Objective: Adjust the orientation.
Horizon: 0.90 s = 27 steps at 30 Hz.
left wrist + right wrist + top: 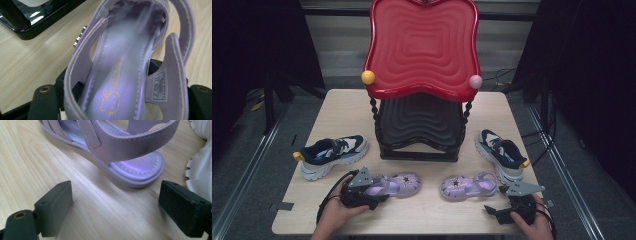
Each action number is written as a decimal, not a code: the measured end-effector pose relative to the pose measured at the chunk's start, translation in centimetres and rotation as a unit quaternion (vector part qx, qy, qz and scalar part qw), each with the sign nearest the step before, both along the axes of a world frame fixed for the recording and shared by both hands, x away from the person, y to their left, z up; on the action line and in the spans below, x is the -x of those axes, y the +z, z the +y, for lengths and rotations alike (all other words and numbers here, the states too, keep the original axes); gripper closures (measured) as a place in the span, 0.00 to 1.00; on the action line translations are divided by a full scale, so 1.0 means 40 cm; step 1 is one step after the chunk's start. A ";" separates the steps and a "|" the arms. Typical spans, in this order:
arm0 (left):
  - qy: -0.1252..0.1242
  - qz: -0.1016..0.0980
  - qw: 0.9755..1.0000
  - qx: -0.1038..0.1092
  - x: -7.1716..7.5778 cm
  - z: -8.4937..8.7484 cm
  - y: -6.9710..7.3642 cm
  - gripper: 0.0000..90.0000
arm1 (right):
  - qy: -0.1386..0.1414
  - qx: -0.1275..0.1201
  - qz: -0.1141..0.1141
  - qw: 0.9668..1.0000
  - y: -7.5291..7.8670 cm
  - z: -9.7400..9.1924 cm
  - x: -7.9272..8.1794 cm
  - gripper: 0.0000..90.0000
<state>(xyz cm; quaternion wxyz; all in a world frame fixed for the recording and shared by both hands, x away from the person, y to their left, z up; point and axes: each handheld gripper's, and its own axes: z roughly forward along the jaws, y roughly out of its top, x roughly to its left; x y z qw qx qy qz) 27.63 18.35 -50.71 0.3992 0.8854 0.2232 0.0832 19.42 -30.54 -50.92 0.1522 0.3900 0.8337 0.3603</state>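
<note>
Two purple sandals lie on the wooden table [427, 215] in front of a shoe rack. The left sandal [399, 184] has its heel end [120, 82] between the jaws of my left gripper [377, 192], and both black pads [45, 100] sit against its sides. The right sandal [467, 186] lies free, with its heel [137, 167] a little ahead of my right gripper [122, 215]. That gripper [504, 200] is low over the table near the front right corner, its jaws wide apart with nothing between them.
A two-shelf rack stands at mid table, with a red top shelf [422, 45] and a black lower shelf [419, 122]. A navy and white sneaker [334, 152] lies to the rack's left. Its pair [502, 152] lies to the right, close beside the right sandal.
</note>
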 end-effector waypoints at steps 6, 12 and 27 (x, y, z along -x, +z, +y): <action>-0.004 0.001 1.000 0.002 0.007 0.001 0.000 0.33 | 0.000 0.000 0.000 1.000 0.000 0.000 0.000 0.13; -0.011 0.008 1.000 0.005 -0.002 0.004 0.000 0.29 | 0.000 0.000 0.000 1.000 0.000 0.000 0.000 0.13; -0.006 0.001 1.000 0.004 0.011 -0.003 0.002 0.39 | 0.000 0.000 0.000 1.000 0.000 0.000 0.000 0.13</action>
